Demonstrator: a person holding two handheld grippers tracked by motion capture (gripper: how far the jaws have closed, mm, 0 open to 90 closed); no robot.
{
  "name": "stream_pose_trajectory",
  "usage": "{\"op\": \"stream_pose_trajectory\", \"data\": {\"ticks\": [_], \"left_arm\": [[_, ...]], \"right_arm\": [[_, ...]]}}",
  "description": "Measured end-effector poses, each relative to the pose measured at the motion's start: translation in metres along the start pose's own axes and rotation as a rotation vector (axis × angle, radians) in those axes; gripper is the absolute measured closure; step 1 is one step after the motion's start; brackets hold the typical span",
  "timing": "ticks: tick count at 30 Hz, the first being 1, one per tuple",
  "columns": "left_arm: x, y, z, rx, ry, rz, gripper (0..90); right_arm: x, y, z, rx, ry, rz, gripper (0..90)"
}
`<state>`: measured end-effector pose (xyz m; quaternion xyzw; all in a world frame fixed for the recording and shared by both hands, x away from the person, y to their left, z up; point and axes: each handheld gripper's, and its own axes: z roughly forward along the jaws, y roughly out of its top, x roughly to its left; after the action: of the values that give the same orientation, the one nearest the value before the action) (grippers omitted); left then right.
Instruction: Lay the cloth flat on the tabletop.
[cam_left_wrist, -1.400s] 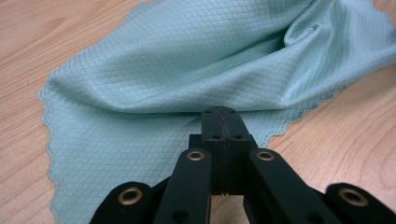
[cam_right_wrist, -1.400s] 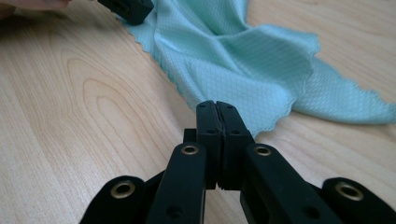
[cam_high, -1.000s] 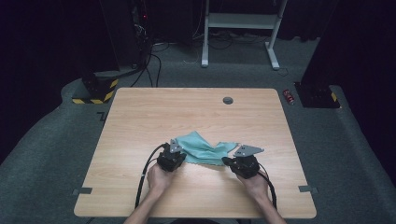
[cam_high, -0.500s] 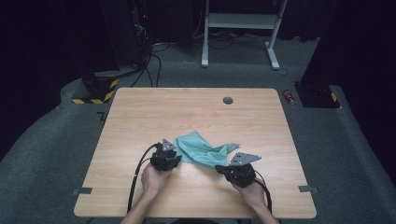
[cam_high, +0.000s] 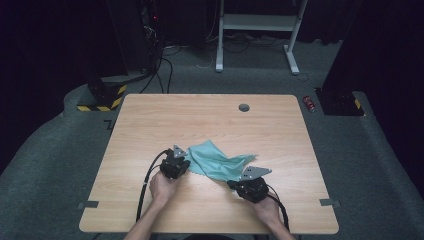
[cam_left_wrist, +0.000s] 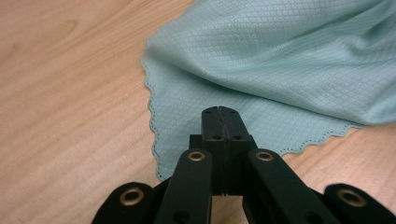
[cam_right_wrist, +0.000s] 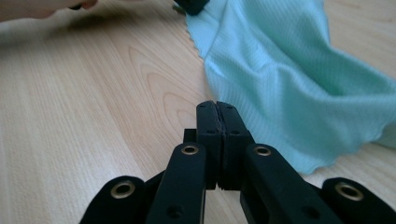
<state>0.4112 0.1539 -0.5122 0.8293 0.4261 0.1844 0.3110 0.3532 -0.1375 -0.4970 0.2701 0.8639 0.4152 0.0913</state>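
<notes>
Grey carpet floor (cam_high: 60, 165), dark room, white frame legs (cam_high: 255, 30) behind. Light wood tabletop (cam_high: 210, 125), round hole (cam_high: 244, 107) near far edge. Teal cloth (cam_high: 215, 160) crumpled near front-centre between left gripper (cam_high: 181, 159) and right gripper (cam_high: 235, 184); both pressed together, empty, tips at cloth edges.

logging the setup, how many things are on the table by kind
teal cloth: 1
black grippers: 2, left gripper and right gripper
grey round plug in the table: 1
total: 4
</notes>
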Motion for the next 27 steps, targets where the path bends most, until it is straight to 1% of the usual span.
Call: {"op": "stream_pose_trajectory", "data": {"ticks": [2,3,5,7,8,9,10,11,12,13,14,15,16,17,18,19,20,21,22,23,24,25,26,27], "left_arm": [[0.003,0.004,0.002,0.018,0.013,0.011,90.0],[0.007,0.006,0.002,0.009,0.023,0.008,90.0],[0.015,0.009,0.004,0.007,0.022,-0.018,90.0],[0.02,0.012,0.005,-0.001,0.015,-0.033,90.0],[0.02,0.012,0.005,-0.001,0.015,-0.033,90.0],[0.024,0.015,0.008,-0.012,0.016,-0.04,90.0],[0.024,0.016,0.009,-0.012,0.016,-0.044,90.0],[0.024,0.016,0.01,-0.014,0.015,-0.041,90.0],[0.024,0.016,0.01,-0.014,0.015,-0.041,90.0],[0.023,0.016,0.009,-0.032,0.008,-0.049,90.0],[0.022,0.015,0.007,-0.041,0.003,-0.056,89.3],[0.02,0.015,0.004,-0.045,-0.003,-0.061,81.8],[0.014,0.016,0.0,-0.047,-0.008,-0.052,70.5],[0.004,0.016,-0.007,-0.059,-0.016,-0.006,64.1],[-0.002,0.015,-0.011,-0.068,-0.022,0.015,61.1],[-0.01,0.014,-0.015,-0.079,-0.036,0.037,58.4],[-0.015,0.013,-0.018,-0.074,-0.054,0.049,56.8],[-0.021,0.012,-0.018,-0.067,-0.076,0.042,55.6],[-0.025,0.01,-0.016,-0.057,-0.089,0.037,55.0],[-0.025,0.01,-0.016,-0.057,-0.089,0.037,54.6],[-0.027,0.009,-0.013,-0.044,-0.091,0.034,54.6],[-0.03,0.007,-0.009,-0.028,-0.091,0.029,54.1],[-0.031,0.005,-0.006,-0.019,-0.087,0.02,54.0],[-0.031,0.004,-0.004,-0.016,-0.089,0.006,54.1]], "right_arm": [[0.002,0.003,-0.004,-0.02,0.003,-0.006,89.0],[0.003,0.005,-0.006,-0.027,0.009,-0.009,89.0],[0.006,0.007,-0.007,-0.037,0.02,-0.021,88.9],[0.01,0.008,-0.004,-0.029,0.029,-0.03,88.9],[0.01,0.008,-0.004,-0.029,0.029,-0.03,88.9],[0.014,0.007,0.004,-0.012,0.039,-0.032,88.8],[0.014,0.007,0.007,-0.007,0.044,-0.029,88.2],[0.015,0.007,0.01,0.0,0.047,-0.024,85.7],[0.015,0.007,0.01,0.0,0.047,-0.024,85.7],[0.015,0.007,0.014,0.009,0.048,-0.011,72.9],[0.015,0.008,0.014,0.014,0.037,-0.006,67.2],[0.014,0.008,0.013,0.008,0.026,-0.009,63.3],[0.012,0.008,0.01,-0.003,0.005,-0.003,60.1],[0.008,0.008,0.006,-0.023,-0.016,0.006,58.7],[0.001,0.008,0.001,-0.045,-0.027,0.033,57.7],[-0.004,0.008,-0.003,-0.06,-0.034,0.049,57.7],[-0.012,0.007,-0.007,-0.077,-0.042,0.079,57.5],[-0.019,0.006,-0.01,-0.082,-0.058,0.1,57.6],[-0.027,0.005,-0.014,-0.082,-0.084,0.118,57.7],[-0.027,0.005,-0.014,-0.082,-0.084,0.118,57.7],[-0.033,0.005,-0.016,-0.08,-0.103,0.132,58.4],[-0.041,0.004,-0.02,-0.075,-0.138,0.138,60.5],[-0.045,0.003,-0.021,-0.076,-0.15,0.147,60.8],[-0.048,0.002,-0.021,-0.062,-0.16,0.159,61.3]]}}
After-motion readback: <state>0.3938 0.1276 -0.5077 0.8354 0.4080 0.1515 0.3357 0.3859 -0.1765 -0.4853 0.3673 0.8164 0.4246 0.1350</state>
